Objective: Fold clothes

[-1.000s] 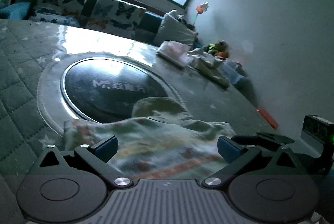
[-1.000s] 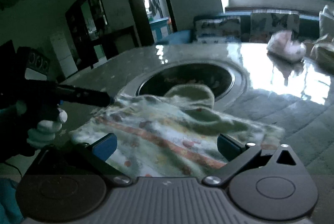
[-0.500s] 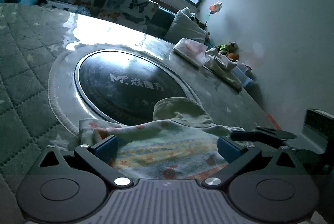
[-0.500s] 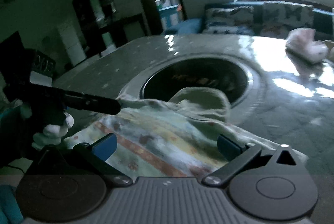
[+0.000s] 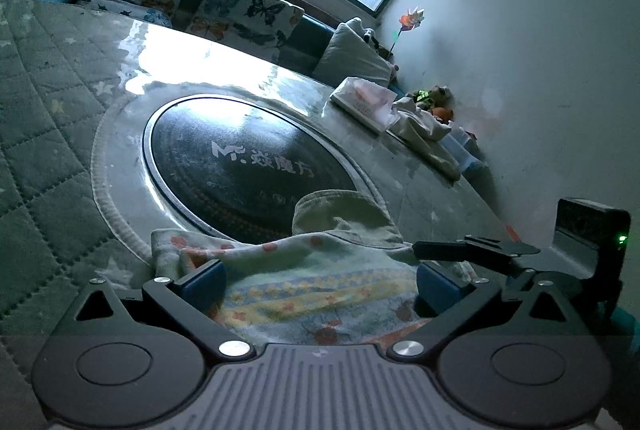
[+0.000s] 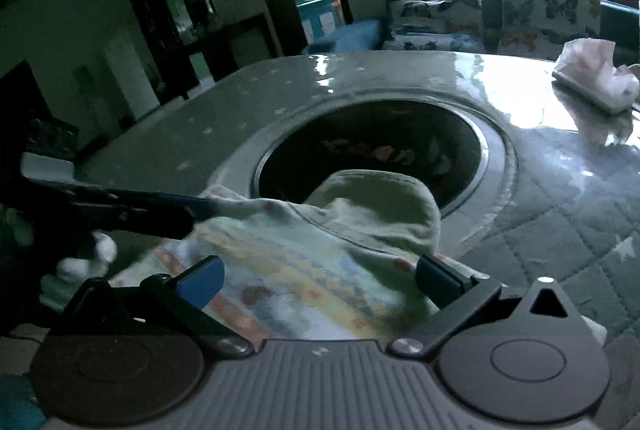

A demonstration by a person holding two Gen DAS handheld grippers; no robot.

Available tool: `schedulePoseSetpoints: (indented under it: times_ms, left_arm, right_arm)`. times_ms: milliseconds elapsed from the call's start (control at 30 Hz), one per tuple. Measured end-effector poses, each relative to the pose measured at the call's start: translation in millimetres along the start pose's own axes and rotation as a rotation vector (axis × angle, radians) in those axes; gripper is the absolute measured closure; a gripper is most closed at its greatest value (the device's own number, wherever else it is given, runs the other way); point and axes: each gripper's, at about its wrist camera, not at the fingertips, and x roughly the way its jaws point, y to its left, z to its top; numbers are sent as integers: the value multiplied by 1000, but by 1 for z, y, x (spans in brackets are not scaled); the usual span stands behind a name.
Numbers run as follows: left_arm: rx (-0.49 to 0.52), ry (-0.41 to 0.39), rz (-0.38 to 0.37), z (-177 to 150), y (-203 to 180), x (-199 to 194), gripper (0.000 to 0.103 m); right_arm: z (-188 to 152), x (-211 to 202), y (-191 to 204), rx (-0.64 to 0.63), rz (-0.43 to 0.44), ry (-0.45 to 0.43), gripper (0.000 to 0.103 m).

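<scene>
Since the earlier frames both cameras have come lower and closer to the garment [image 5: 320, 286], so it now fills more of the lower centre of each view. The garment lies on the desk [image 5: 48, 117], and its plain pale part [image 6: 380, 205] reaches over the rim of the dark round plate [image 5: 248, 165] set in the middle. The left gripper [image 5: 320, 282] has its jaws wide apart, with the patterned cloth lying between the blue pads; it grips nothing. The right gripper [image 6: 320, 282] is also spread wide over the cloth and holds nothing. In the right view, at middle left of the frame, the left gripper's finger reaches to the cloth edge. I judge the folding is at an early stage: the cloth is still rumpled, no clean fold shows, and a grasp must come first.
</scene>
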Motion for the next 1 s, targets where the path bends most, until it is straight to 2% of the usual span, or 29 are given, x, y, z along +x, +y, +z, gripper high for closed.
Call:
schedulePoseSetpoints:
  times_ms: [167,333,467,633,800,1000]
  left_arm:
    - [12,-7,5,1,-5,-3,0]
    - [47,-31,-12,3,-20,-5,0]
    - [68,-12,-42,5,-33,8,0]
    - [76,15,-53,7,-43,28,0]
    - [42,53,-10,7,-38,48,0]
    - [55,56,20,7,-41,45,0]
  right_arm:
    - [1,-13,-5,37,-40,-21,0]
    - [-14,-33,-10,68,-74,-30,0]
    - [-25,-35,-21,110,-95,-26,0]
    - [-21,-42,-17,116,-107,-58,0]
    - [-28,-37,-20,129,-111,-48,0]
    - [-27,-42,-9,115,-123,-59,0]
